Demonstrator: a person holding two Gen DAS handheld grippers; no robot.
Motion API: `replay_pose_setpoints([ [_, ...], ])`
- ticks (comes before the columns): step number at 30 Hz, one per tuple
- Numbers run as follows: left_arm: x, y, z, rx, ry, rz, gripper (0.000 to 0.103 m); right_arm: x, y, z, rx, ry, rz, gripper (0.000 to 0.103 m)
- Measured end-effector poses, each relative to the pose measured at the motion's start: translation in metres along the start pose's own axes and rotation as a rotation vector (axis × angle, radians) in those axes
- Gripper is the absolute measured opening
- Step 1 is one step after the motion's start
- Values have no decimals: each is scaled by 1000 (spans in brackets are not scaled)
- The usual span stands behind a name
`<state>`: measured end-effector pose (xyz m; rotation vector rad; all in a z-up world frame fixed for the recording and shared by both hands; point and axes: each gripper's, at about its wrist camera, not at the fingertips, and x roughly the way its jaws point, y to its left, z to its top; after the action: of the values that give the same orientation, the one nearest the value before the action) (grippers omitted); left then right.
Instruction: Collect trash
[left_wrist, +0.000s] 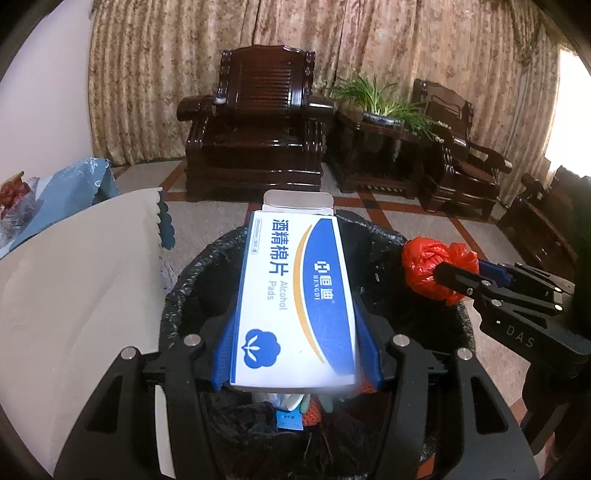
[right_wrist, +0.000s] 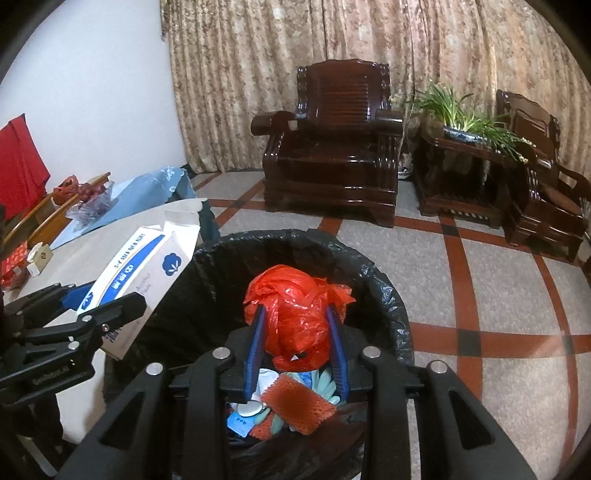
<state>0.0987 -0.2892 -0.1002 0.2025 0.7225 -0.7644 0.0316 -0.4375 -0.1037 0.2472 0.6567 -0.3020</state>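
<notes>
Left gripper (left_wrist: 295, 354) pinched a white-and-blue cardboard alcohol pads box (left_wrist: 295, 295) between its blue finger pads (left_wrist: 223, 354), box end flap open at the far end. The box was held flat above the mouth of a round trash bin lined with a black plastic bag (left_wrist: 207, 254). From the right wrist view the same box (right_wrist: 140, 266) sat tilted at the bin's left rim, the left gripper (right_wrist: 107, 306) clamped on its lower end.

Right gripper (right_wrist: 295, 332) pinched a crumpled red plastic bag (right_wrist: 295, 306) between its blue pads (right_wrist: 255, 347), held over the bin (right_wrist: 369, 273) opening. In the left wrist view this red bag (left_wrist: 428, 266) hung above the bin's right rim, with the right gripper (left_wrist: 461, 277) closed on it.

Inside the bin lay mixed trash: an orange-red mesh piece (right_wrist: 295, 406), pale green gloves (right_wrist: 325, 380), a small blue card (right_wrist: 240, 424), white scraps.

Beige table (right_wrist: 122, 225) stood just left of the bin, touching or nearly so; could not tell. A blue cloth (right_wrist: 155, 184) lay at its far end. Dark wooden armchair (right_wrist: 332, 147) and a potted green plant (right_wrist: 461, 114) on a dark side table stood well behind, in front of patterned beige curtains (right_wrist: 258, 74).
</notes>
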Motion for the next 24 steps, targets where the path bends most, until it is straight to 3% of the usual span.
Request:
replay_pose_setpoints([
  [6, 15, 0, 2, -11, 28, -12, 53, 16, -3, -1, 1, 18, 2, 35],
  [8, 17, 2, 1, -10, 42, -29, 54, 21, -3, -1, -3, 27, 1, 40],
  [9, 18, 3, 1, -12, 43, -33, 56, 22, -4, -1, -5, 26, -7, 51],
  [11, 17, 4, 3, -16, 37, -42, 66, 24, -5, -2, -7, 29, -22, 56],
  [12, 17, 5, 3, -18, 35, -47, 66, 24, -5, -3, -8, 30, -25, 59],
  [16, 11, 9, 6, -27, 27, -49, 75, 20, -8, -6, -3, 18, -49, 96],
  [20, -2, 15, 8, -40, 15, -38, 87, 11, -5, -6, 4, 12, -40, 97],
  [24, -22, 21, 8, -47, -2, -6, 90, -2, -1, -1, 24, 9, -8, 97],
])
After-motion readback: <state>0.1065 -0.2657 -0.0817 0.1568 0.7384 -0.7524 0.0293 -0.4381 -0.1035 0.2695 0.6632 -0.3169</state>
